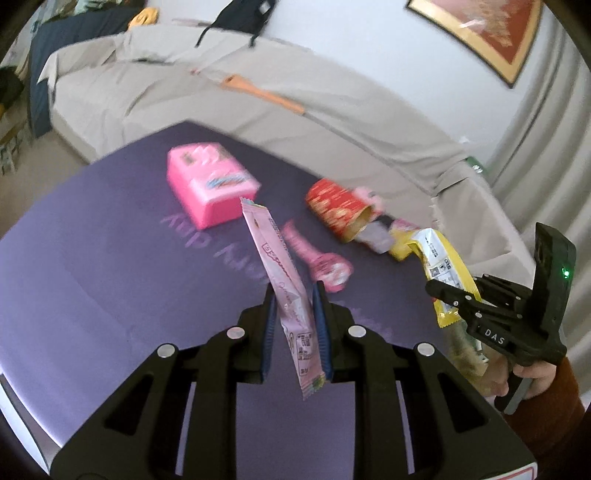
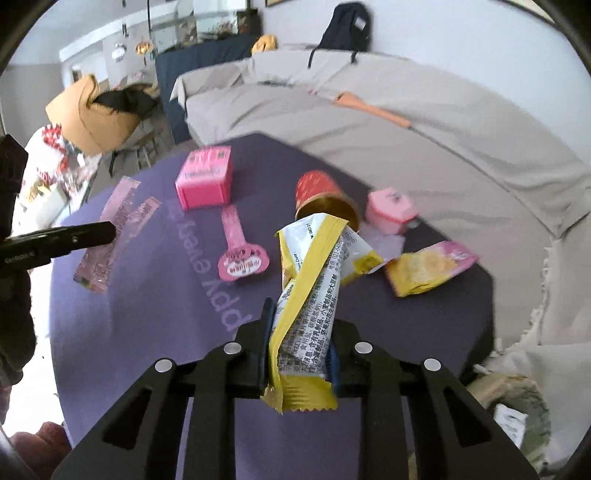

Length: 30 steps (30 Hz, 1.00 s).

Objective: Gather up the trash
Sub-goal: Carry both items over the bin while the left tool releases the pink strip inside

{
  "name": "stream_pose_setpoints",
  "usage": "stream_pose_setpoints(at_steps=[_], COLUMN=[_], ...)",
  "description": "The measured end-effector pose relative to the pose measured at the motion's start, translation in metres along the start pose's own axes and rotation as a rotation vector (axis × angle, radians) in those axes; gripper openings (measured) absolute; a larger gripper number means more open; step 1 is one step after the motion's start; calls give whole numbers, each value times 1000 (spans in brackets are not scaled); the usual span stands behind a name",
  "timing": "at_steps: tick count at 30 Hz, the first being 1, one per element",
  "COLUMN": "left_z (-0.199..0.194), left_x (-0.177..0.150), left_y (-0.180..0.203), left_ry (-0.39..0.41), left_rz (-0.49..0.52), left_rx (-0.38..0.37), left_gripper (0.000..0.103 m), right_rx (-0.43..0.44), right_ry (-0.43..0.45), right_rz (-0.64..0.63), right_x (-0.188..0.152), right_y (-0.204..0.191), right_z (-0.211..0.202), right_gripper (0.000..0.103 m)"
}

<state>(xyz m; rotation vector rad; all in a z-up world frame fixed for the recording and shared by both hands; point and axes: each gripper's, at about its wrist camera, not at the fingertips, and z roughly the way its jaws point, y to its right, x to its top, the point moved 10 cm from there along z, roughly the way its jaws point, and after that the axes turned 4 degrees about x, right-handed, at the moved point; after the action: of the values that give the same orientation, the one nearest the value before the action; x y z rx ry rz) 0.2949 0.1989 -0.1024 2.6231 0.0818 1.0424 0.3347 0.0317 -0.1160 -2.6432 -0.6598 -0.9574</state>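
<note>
My left gripper [image 1: 293, 295] is shut on a long pale-pink wrapper [image 1: 275, 266], lifted above the purple table [image 1: 92, 258]. My right gripper [image 2: 301, 321] is shut on a yellow-and-white wrapper [image 2: 314, 280], also off the table. On the table lie a pink box [image 2: 205, 177], a red-and-gold tube on its side [image 2: 319, 195], a pink flat tag-shaped wrapper [image 2: 238, 251], a small pink carton [image 2: 391, 208] and a yellow-pink packet [image 2: 428, 267]. The right gripper [image 1: 454, 295] with its yellow wrapper [image 1: 441, 258] shows at the right of the left wrist view; the left gripper's fingers [image 2: 92, 232] and pink wrapper [image 2: 114, 229] show at the left of the right wrist view.
A beige-covered sofa [image 2: 332, 103] curves behind the table, with a dark backpack [image 2: 345, 27] and an orange-handled stick [image 2: 373, 107] on it. A framed picture [image 1: 491, 33] hangs on the wall. A person's hand and rust-coloured sleeve [image 1: 546, 391] hold the right gripper.
</note>
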Motion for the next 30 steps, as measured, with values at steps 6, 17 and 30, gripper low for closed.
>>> stream_pose_setpoints(at_steps=[6,17,30], left_z=[-26,-35,33], left_x=[17,13,-61], left_y=[55,204,345], left_ry=[54,80,-130], left_rz=[66,292,424], left_rx=[-58,-174,-402], left_gripper=[19,19,19], right_rx=[-16,-174,-330], right_ry=[119,231,263], right_rz=[17,96,266], right_x=[7,-37,-117], right_y=[20,100,206], right_z=[-74,-183,-238], right_gripper=[23,23,23])
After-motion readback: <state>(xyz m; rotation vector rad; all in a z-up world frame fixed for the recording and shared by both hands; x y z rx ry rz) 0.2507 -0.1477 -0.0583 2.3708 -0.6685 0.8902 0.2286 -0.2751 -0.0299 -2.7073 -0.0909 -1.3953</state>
